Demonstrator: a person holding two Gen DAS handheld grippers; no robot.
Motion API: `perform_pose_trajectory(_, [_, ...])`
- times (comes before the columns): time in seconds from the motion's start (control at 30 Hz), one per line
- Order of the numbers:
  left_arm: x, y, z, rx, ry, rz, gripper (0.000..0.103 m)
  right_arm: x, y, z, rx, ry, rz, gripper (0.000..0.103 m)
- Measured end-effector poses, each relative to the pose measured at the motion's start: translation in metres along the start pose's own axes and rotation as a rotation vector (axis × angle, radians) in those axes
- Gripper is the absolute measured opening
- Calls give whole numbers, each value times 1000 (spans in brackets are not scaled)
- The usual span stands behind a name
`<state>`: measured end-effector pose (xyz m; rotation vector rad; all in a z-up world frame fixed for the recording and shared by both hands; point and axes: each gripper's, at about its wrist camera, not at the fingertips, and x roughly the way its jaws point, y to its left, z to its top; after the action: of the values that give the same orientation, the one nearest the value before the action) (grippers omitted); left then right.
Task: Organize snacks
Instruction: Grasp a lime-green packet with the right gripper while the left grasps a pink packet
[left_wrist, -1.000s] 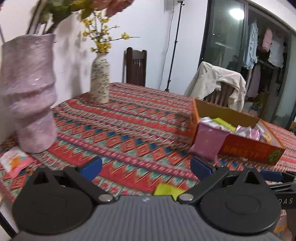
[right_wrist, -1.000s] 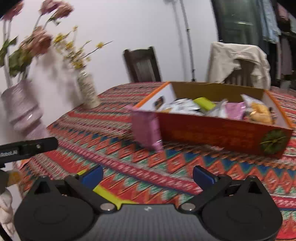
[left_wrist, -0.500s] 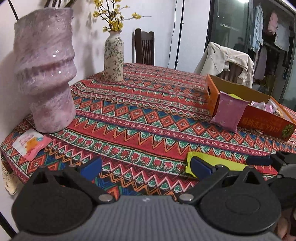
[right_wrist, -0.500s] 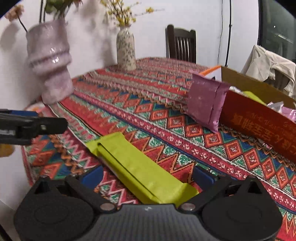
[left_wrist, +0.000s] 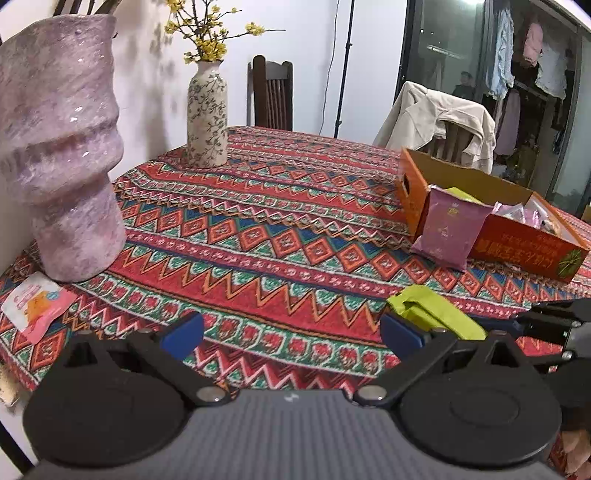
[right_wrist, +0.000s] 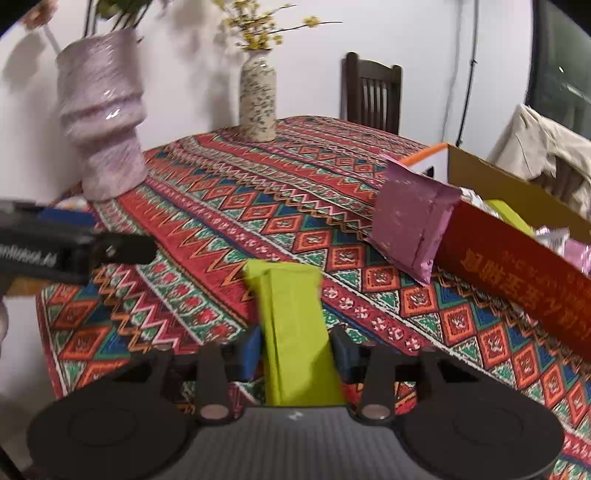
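Right tongs (right_wrist: 295, 350): closing on the long lime-green foil snack packet (right_wrist: 291, 325), blue pads at both long edges, packet between them; not clear yet whether the pads press.
Left tongs (left_wrist: 291, 330): spread wide, nothing between the pads, hovering low over the patterned red woven cloth on the counter (left_wrist: 258, 229).
Lime-green packet: flat on the cloth near the counter's front edge, well short of the orange cardboard box (right_wrist: 517, 266).
Orange box: at the right side of the counter, several wrapped snacks already inside.
Purple foil pouch (right_wrist: 410, 225): outside the box, leaning on its near wall.
Small pink-and-white sachet (left_wrist: 35, 306): on the cloth at the foot of the tall mauve ribbed vase (left_wrist: 62, 147), near the left edge.
Risk, grip: slick, flat packet likely to slide or buckle out if pinched only at the rear end.
Risk, carry: long free end may droop and catch the box wall or tip the leaning pouch.
Risk, left side: vase just beside the sachet; a careless reach could knock it.
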<state>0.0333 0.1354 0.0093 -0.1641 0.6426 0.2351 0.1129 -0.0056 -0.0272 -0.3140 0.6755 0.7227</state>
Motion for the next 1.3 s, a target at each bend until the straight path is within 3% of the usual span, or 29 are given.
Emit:
perform_pose_trajectory(0.37, [-2, -19, 16, -6, -62, -77, 103, -27, -18, -6, 17, -93, -107, 33])
perform_pose_trajectory(0.67, [14, -51, 37, 12, -50, -87, 103, -75, -81, -12, 157, -238, -223, 33])
perform_pose_trajectory(0.87, [27, -80, 50, 61, -64, -85, 103, -90, -112, -13, 210, -287, -303, 33])
perform_pose_trajectory(0.97, [36, -93, 57, 85, -56, -109, 103, -93, -125, -11, 239, -308, -317, 33])
perform_pose_trajectory(1.3, [67, -130, 69, 164, -60, -80, 103, -78, -163, -16, 357, -334, -370, 33])
